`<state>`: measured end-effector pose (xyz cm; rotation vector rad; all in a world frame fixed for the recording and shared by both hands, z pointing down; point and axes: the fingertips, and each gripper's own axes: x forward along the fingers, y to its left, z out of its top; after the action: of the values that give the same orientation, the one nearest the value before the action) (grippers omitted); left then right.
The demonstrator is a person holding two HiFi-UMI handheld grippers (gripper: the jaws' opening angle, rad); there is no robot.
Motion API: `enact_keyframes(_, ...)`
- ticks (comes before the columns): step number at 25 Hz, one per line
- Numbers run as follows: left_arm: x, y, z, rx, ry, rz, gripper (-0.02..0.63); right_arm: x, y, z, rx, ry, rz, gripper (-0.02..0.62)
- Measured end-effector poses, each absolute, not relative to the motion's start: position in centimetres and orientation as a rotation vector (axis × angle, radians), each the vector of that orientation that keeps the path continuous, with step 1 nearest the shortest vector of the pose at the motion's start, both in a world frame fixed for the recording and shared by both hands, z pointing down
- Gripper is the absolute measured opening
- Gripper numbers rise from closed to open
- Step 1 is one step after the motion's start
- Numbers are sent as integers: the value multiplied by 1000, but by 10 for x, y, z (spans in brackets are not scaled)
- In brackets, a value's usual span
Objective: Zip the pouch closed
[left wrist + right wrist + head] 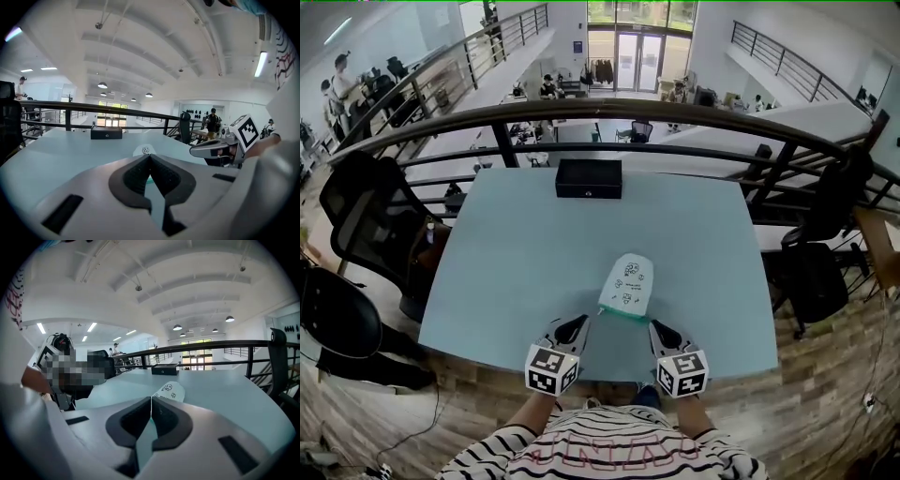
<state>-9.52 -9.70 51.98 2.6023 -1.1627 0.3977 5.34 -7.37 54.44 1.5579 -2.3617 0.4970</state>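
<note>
A white pouch [628, 281] with small printed figures and a green near edge lies flat on the pale blue table [506, 253], near the front middle. My left gripper [577, 325] hovers just left of the pouch's near end with its jaws shut on nothing. My right gripper [659, 328] hovers just right of that end, also shut and empty. In the left gripper view the pouch [145, 150] peeks over the closed left gripper [150, 157]. In the right gripper view the pouch [169, 391] lies just ahead of the closed right gripper [151, 399]. Whether the zip is closed is hidden.
A black box [589, 178] sits at the table's far edge. A dark railing [675, 112] runs behind the table above a drop to the floor below. Black chairs stand at the left [370, 220] and right [811, 281].
</note>
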Motion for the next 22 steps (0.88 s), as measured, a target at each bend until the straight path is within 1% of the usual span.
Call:
enact_keyframes(6,-106,-80,511,2646,-1157,356,25,50,-60,544,1612,-2359,540,28)
enact_keyframes(22,-129,-56,521,2648,-1150,368,25,34,-43,545,1640,-2333,515,28)
